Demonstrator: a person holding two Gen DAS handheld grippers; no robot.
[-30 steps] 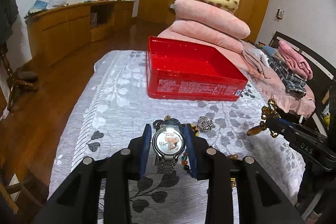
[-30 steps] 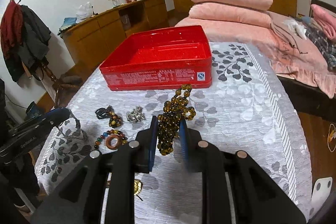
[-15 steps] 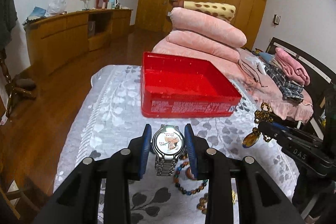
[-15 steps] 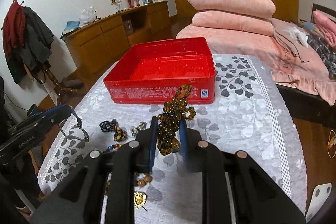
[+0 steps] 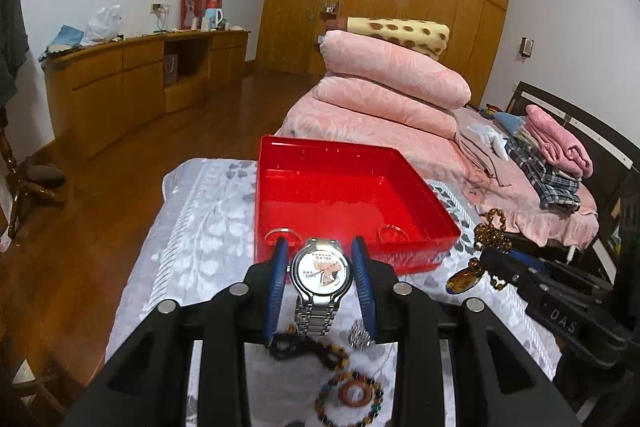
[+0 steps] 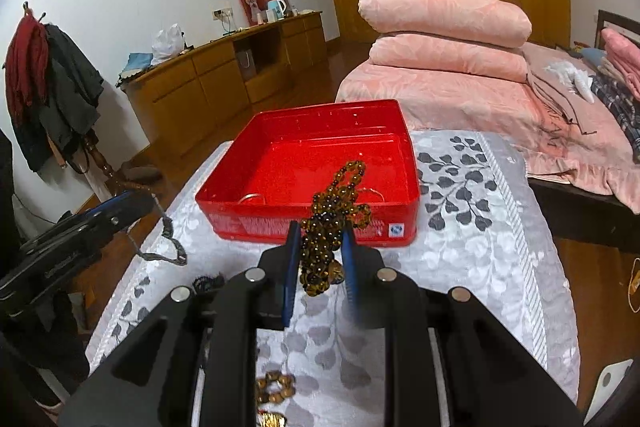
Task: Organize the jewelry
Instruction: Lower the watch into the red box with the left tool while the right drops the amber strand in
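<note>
My left gripper (image 5: 320, 259) is shut on a silver wristwatch (image 5: 320, 273) with a white dial, held above the table just in front of the red tin box (image 5: 344, 203). My right gripper (image 6: 320, 239) is shut on a brown bead necklace (image 6: 332, 223), held before the box's near wall (image 6: 304, 223). The box holds two thin rings near its front wall. The right gripper with its beads also shows in the left wrist view (image 5: 492, 259). The left gripper shows in the right wrist view (image 6: 116, 211), with the watch strap hanging from it.
Loose jewelry lies on the grey floral tablecloth (image 5: 200, 227): a dark bead bracelet (image 5: 308, 347), a multicolour bracelet (image 5: 350, 395), a silver piece (image 5: 360, 335), a brown bead ring (image 6: 276, 385). A bed with pink quilts (image 6: 444, 39) lies behind; a wooden cabinet (image 5: 132, 83) stands left.
Both grippers have risen and moved forward toward the red box with their loads. The box now looks nearer and seen more from above; its inside shows.
</note>
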